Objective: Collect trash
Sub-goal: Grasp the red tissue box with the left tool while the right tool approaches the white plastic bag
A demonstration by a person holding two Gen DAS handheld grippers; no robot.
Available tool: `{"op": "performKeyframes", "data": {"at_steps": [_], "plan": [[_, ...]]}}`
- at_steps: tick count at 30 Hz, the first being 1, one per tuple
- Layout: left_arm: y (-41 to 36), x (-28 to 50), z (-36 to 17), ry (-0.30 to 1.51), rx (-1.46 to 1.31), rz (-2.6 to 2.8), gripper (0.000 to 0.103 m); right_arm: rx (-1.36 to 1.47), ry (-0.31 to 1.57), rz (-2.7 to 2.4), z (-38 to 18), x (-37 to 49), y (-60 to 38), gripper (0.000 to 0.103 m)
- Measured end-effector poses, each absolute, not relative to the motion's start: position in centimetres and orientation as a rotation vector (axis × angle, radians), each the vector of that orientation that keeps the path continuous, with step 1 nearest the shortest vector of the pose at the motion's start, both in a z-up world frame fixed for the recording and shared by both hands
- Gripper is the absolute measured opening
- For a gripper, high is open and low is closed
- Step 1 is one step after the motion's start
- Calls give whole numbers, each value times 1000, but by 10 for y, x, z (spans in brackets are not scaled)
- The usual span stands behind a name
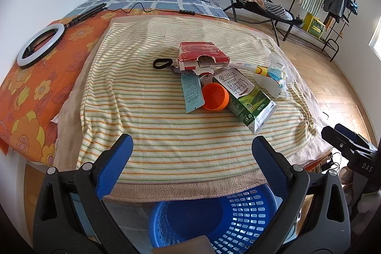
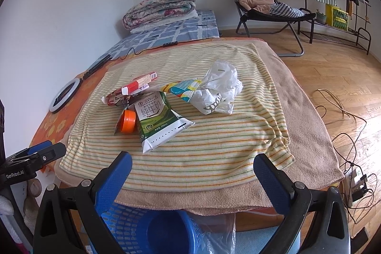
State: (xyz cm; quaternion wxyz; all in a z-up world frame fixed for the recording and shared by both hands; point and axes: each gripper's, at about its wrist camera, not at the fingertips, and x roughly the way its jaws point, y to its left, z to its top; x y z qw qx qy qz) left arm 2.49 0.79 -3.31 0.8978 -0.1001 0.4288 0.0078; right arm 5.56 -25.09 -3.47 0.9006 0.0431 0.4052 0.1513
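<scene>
Where trash gathers, striped towel (image 1: 166, 120) over bed (image 1: 31, 92), wooden floor (image 2: 333, 68) beyond.

A flattened green-and-white milk carton (image 1: 245, 100) lies on its side on the striped towel, its sealed end toward the near edge. An orange round plastic cap (image 1: 215, 96) rests on its side touching the carton's left flank. A torn red-and-white cardboard box (image 1: 202, 55) lies flat behind them, open end ragged. A pale blue paper tag (image 1: 192, 93) lies beside the cap. A crumpled white plastic bag (image 2: 219, 88) sits right of the carton. A blue perforated plastic basket (image 1: 214, 218) stands on the floor below the near edge.
</scene>
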Motion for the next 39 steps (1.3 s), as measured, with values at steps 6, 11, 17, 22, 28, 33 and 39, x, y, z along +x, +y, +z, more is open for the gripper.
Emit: {"op": "performKeyframes", "data": {"at_steps": [6, 11, 17, 22, 28, 33, 39], "plan": [[3, 48, -42, 938, -243, -25, 95, 101, 867, 311, -39, 73, -256, 101], [-2, 63, -38, 932, -227, -49, 93, 122, 872, 308, -32, 95, -264, 100], [4, 89, -21, 912, -231, -50, 91, 94, 828, 283, -12, 125, -264, 100], [8, 131, -6, 917, -205, -62, 91, 99, 816, 307, -3, 154, -263, 100], [6, 189, -2, 991, -165, -49, 91, 179, 879, 266, -19, 185, -279, 96], [-10, 234, -16, 1078, -89, -35, 91, 349, 978, 255, -44, 205, -301, 93], [-26, 270, -50, 1176, -56, 10, 91, 354, 1018, 247, -60, 220, -292, 92]]}}
